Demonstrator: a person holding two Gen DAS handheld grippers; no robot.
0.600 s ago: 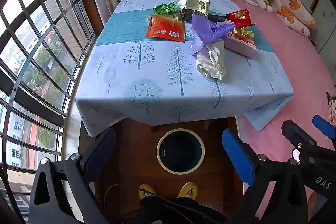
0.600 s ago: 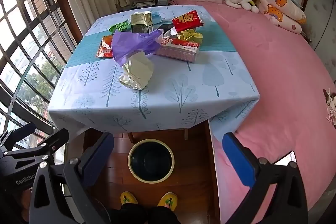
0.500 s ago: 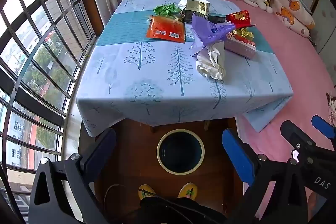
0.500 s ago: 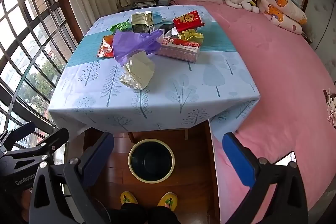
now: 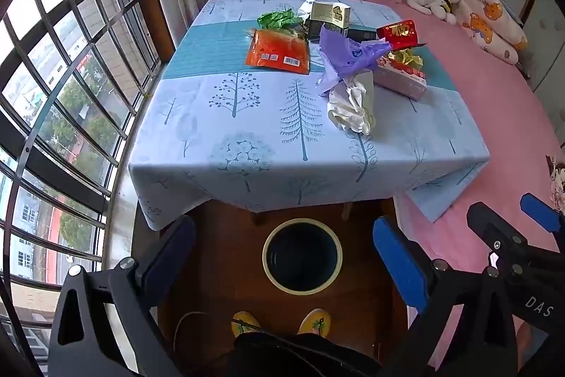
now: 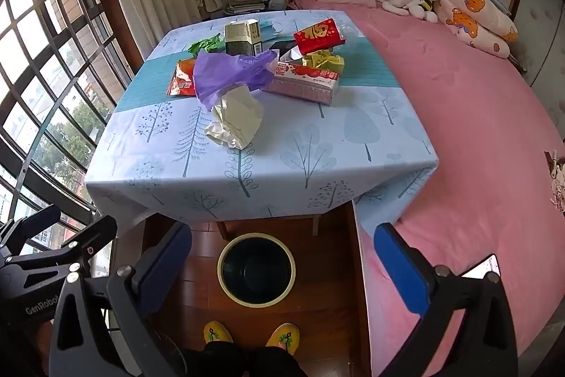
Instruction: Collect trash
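The table stands in front of me under its tree-print cloth, and the trash sits in a cluster across its far half. The bin is on the floor at the table's near edge, right by my feet, its mouth open and seemingly empty. Nothing is collected yet, I judge.

My right gripper and my left gripper both hang over the bin, jaws spread wide, nothing between them.

The crumpled cream paper is the nearest piece, up and far from both, its long axis running near to far with the purple bag at its far end. From the right gripper it lies slightly left of centre; from the left, to the right. Either could reach.
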